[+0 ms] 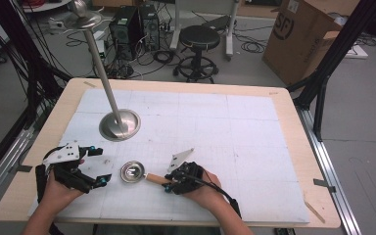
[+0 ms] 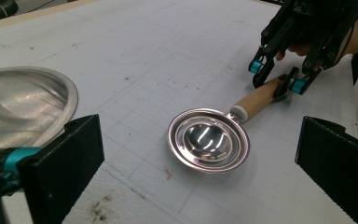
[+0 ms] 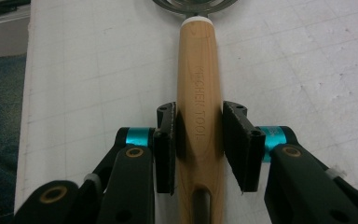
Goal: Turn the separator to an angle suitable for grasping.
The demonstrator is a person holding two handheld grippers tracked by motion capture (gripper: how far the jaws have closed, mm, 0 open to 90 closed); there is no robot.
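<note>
A small metal ladle lies on the white mat, its shiny bowl (image 1: 132, 172) (image 2: 209, 140) facing up and its wooden handle (image 1: 155, 178) (image 2: 260, 97) (image 3: 198, 70) pointing right. My right gripper (image 1: 169, 185) (image 2: 276, 77) (image 3: 199, 135) is shut on that handle, one pad against each side, low to the mat. Left of the bowl, my left gripper (image 1: 100, 165) (image 2: 200, 140) is open; its wide-set jaws frame the bowl without touching it.
A metal stand with a round base (image 1: 120, 124) (image 2: 23, 102) and a tall slanted pole (image 1: 100, 68) stands behind the left gripper. The mat (image 1: 215, 127) stretches free to the right and back. Beyond the table are a stool (image 1: 199, 39), computer towers (image 1: 134, 24) and a cardboard box (image 1: 303, 34).
</note>
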